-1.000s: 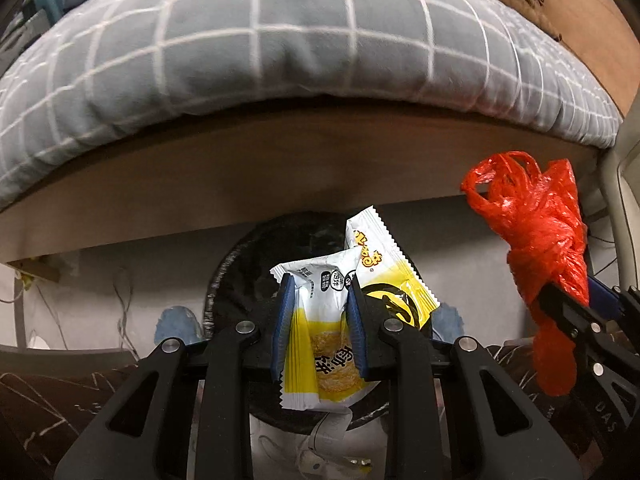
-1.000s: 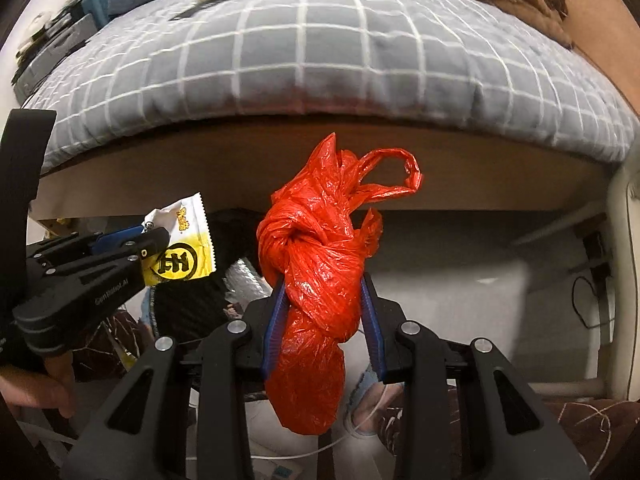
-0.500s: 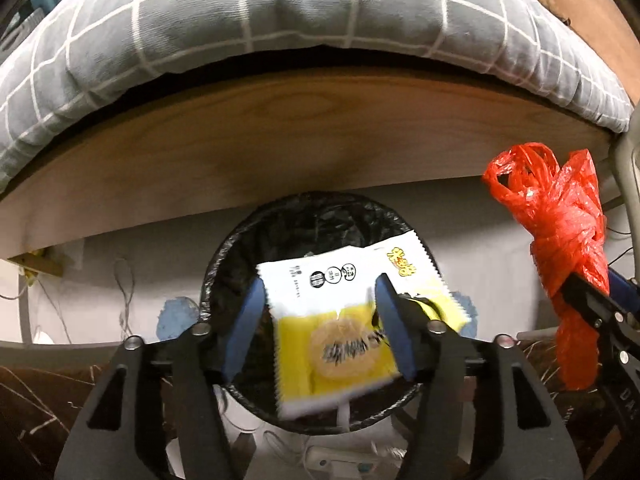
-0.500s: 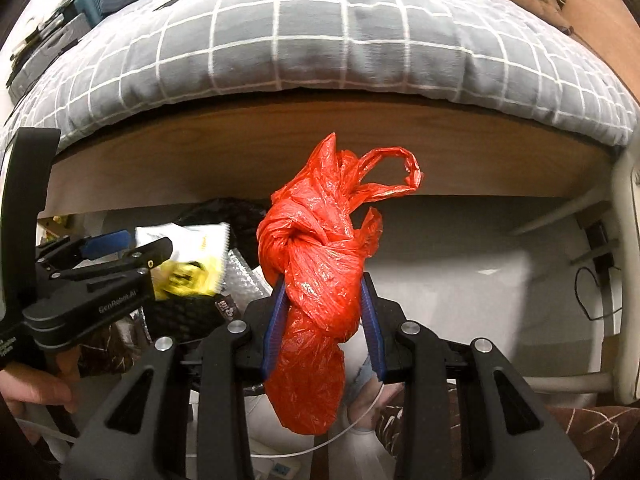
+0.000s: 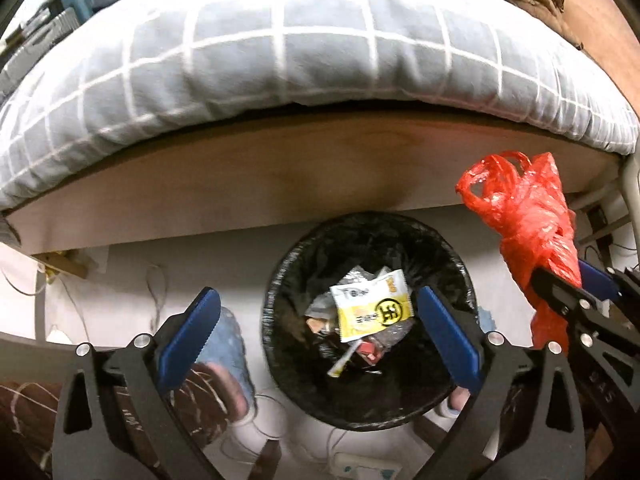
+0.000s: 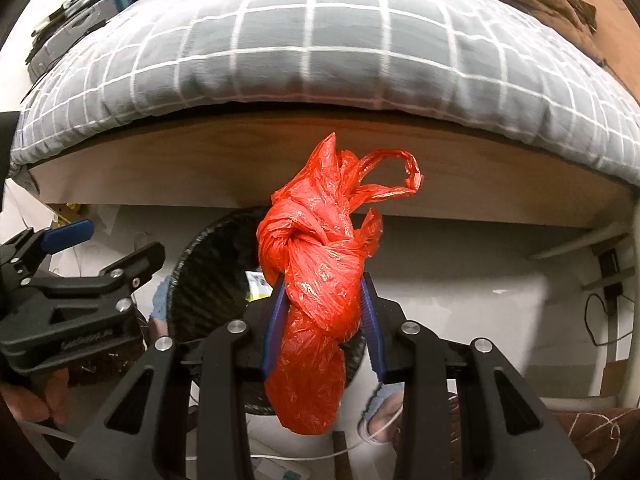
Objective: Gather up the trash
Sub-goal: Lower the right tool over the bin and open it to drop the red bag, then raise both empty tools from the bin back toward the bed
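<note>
The left gripper (image 5: 320, 320) points steeply down, its blue-padded jaws opening wide with nothing pressed between them. Directly below the gap stands a round bin lined with black plastic (image 5: 280, 280), and a yellow-and-white snack wrapper (image 5: 370, 312) lies inside it on other scraps. To the right of that bin, the right gripper (image 6: 324, 312) is clamped on a knotted red plastic bag (image 6: 320, 280), whose bulk hangs below the pads while its loop handles stick out beyond them. Beyond both grippers runs a wooden bed frame (image 5: 280, 176) under a grey checked quilt (image 5: 280, 48).
</note>
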